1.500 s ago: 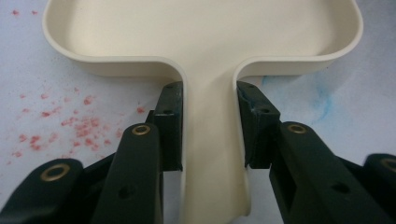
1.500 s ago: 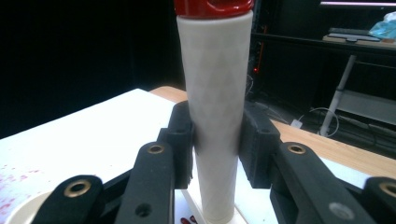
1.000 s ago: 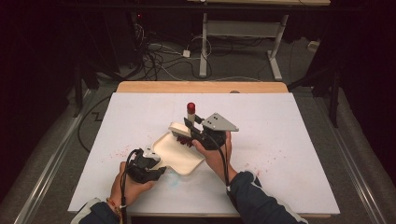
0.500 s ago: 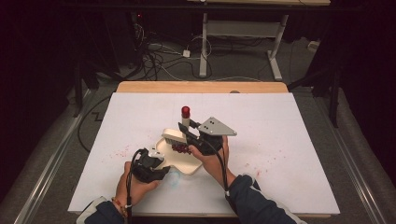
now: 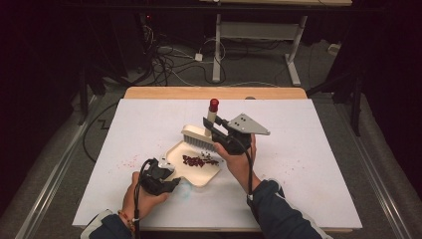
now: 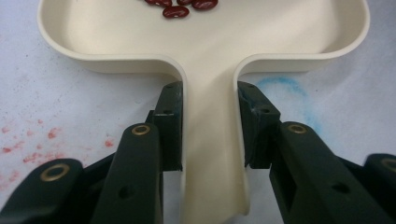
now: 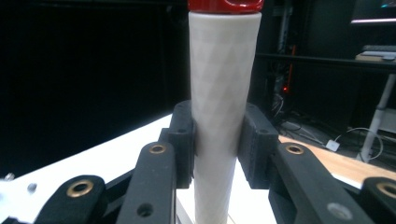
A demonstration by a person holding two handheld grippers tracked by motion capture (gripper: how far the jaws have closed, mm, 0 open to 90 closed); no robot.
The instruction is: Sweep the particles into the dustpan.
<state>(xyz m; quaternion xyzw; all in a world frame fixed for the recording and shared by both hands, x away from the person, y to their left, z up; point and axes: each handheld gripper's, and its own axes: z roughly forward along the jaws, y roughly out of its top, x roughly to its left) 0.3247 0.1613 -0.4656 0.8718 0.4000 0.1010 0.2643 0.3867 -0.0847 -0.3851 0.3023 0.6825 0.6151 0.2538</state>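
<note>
A cream dustpan (image 5: 211,174) lies on the white table, with several dark red beans (image 5: 199,160) piled in its tray. My left gripper (image 5: 166,180) is shut on the dustpan's handle (image 6: 210,140), pads pressed on both sides; my left gripper (image 6: 210,98) faces the beans (image 6: 176,11) at the far end of the tray. My right gripper (image 5: 219,130) is shut on the upright handle (image 7: 224,93) of a cream brush with a red cap (image 5: 214,104). Its bristle head (image 5: 196,138) hangs just over the pan's far edge.
Faint red smears (image 5: 132,160) mark the table left of the pan, and a blue smudge (image 6: 285,88) lies beside the handle. A wooden strip (image 5: 214,92) runs along the far edge. Beyond it, cables and desk legs (image 5: 217,45) stand on the dark floor.
The right gripper swept the brush toward the pan, then lifted it up and back to the far edge. Beans now lie in the tray. The left gripper has stayed put.
</note>
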